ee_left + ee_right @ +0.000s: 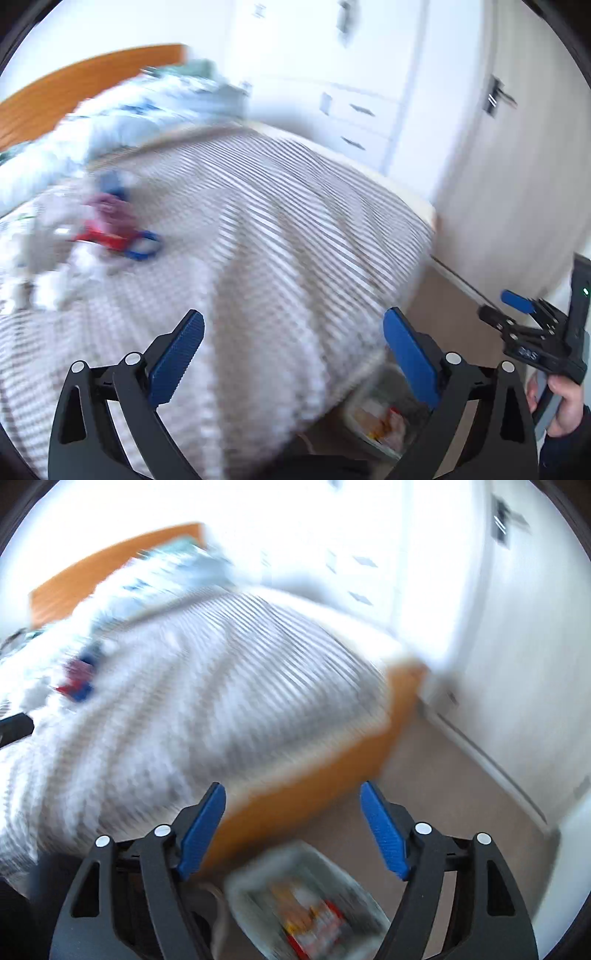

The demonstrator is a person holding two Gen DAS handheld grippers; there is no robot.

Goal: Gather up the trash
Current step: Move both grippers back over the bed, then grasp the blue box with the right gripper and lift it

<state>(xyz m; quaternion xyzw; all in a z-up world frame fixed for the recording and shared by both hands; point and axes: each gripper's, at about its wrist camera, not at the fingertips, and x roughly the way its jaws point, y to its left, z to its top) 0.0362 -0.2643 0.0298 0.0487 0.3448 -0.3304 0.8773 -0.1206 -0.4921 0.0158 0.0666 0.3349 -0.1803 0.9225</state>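
A blurred heap of trash (110, 229), red, blue and purple wrappers among white scraps, lies on the striped bed cover at the left; it also shows in the right wrist view (77, 683). A pale bin (306, 901) holding orange and red wrappers stands on the floor beside the bed, and shows in the left wrist view (380, 417). My left gripper (293, 354) is open and empty above the bed's near part. My right gripper (293, 827) is open and empty above the bin; it appears at the right of the left wrist view (506, 306).
The bed (277, 229) with an orange wooden frame (295, 782) fills the middle. A crumpled duvet (122, 118) lies at its head. White wardrobe drawers (354, 122) and a door (517, 166) stand behind. Beige carpet (461, 794) lies to the right.
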